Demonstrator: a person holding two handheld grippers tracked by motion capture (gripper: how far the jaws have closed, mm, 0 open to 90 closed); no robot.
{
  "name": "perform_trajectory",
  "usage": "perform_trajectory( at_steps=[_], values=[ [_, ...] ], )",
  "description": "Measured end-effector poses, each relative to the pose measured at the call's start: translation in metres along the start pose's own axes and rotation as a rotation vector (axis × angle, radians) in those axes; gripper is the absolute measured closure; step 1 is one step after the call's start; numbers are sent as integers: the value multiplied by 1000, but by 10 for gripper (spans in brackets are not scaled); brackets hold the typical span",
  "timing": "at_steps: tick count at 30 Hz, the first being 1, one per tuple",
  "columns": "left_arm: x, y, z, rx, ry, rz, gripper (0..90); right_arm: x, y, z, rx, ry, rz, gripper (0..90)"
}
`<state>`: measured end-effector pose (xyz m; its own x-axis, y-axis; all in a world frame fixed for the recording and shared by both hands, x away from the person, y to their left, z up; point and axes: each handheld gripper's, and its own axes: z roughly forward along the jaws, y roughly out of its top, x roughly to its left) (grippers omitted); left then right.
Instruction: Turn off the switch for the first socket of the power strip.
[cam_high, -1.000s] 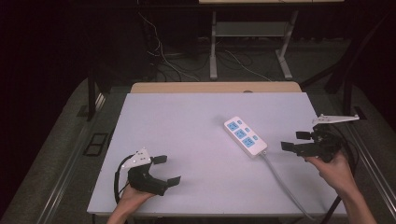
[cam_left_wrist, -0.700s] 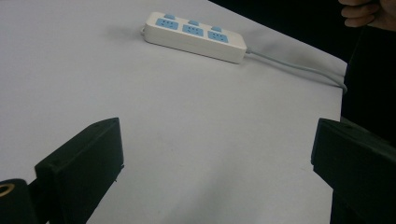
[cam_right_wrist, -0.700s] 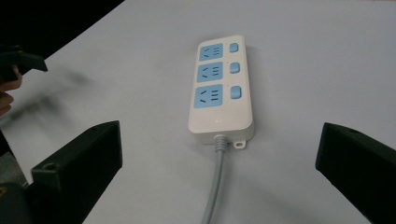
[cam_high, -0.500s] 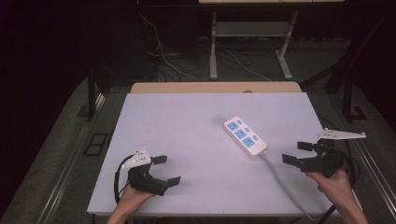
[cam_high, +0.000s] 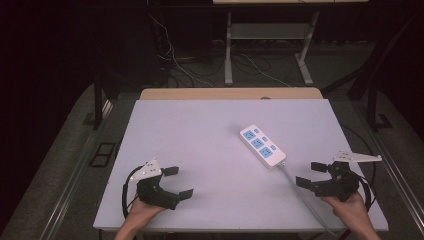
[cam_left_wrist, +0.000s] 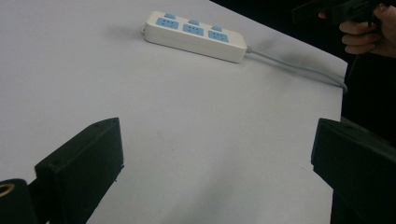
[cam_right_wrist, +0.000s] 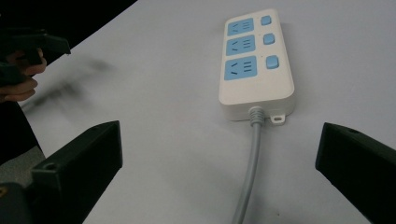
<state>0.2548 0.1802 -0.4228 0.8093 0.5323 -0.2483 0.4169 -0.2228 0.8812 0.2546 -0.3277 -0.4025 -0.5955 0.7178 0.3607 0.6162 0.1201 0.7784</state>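
A white power strip (cam_high: 261, 145) with three blue sockets lies right of the table's middle; it also lies ahead in the left gripper view (cam_left_wrist: 194, 35) and the right gripper view (cam_right_wrist: 254, 60). Its grey cable (cam_high: 300, 192) runs toward the near right edge. My left gripper (cam_high: 177, 182) rests open at the near left, nothing between its jaws. My right gripper (cam_high: 311, 173) is open at the near right, just right of the cable, its jaws pointing toward the strip (cam_right_wrist: 219, 172).
The white tabletop (cam_high: 200, 135) has a wooden strip (cam_high: 230, 93) along its far edge. Beyond it stand a metal frame (cam_high: 265, 30) and loose cables (cam_high: 175, 60) on the dark floor.
My right gripper has come down and toward the near edge, settling close to the cable. The left gripper has stayed put.
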Motion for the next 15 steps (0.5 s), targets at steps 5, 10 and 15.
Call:
perform_trajectory(
  at_steps=[5, 10, 15],
  values=[
    [0, 0, 0, 0, 0, 0, 9, 4, -7, 7, 5, 7, -17, 4],
    [0, 0, 0, 0, 0, 0, 9, 8, -10, 11, 4, 10, -36, 4],
    [0, 0, 0, 2, 0, 2, 9, 11, -14, 15, 12, 14, -52, 4]
  ],
)
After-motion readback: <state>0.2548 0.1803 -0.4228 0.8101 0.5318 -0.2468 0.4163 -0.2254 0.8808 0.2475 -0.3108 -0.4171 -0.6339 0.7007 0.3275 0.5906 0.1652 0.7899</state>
